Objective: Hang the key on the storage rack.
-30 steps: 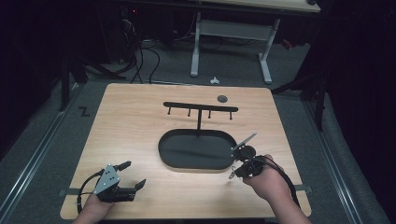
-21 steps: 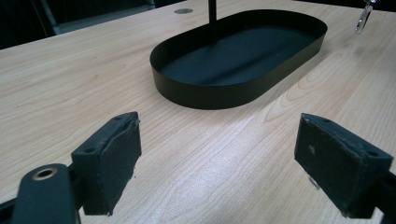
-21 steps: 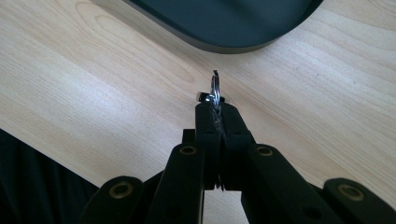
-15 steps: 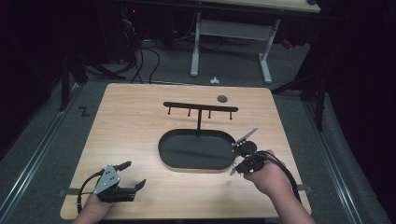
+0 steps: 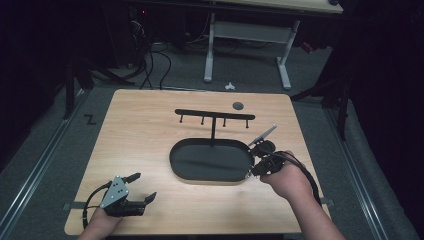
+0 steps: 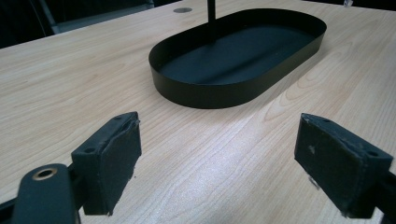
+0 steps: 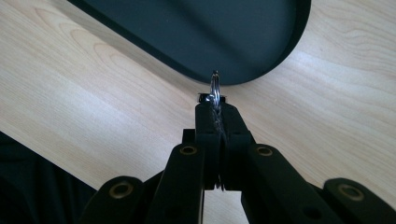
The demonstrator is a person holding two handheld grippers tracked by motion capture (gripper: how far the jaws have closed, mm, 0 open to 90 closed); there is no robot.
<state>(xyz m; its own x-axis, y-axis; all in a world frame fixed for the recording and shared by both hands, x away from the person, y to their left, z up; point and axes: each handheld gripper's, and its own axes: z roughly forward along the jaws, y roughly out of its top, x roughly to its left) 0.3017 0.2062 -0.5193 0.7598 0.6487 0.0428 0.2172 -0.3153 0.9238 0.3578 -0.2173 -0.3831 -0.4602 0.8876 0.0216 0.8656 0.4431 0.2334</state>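
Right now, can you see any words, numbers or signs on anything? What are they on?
"Z": a black mark shaped like that letter on the grey floor, left of the table. It may be only tape.
Nothing to read on the table, the black tray, the rack or either tool.

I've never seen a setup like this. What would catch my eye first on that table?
Probably the black oval metal tray in the middle of the pale wooden table, with a black T-shaped hook rack rising from its far side. Next, the right gripper by the tray's right end, its jaws pinched shut on a thin silver metal ring. The left gripper rests wide open near the table's near-left corner.
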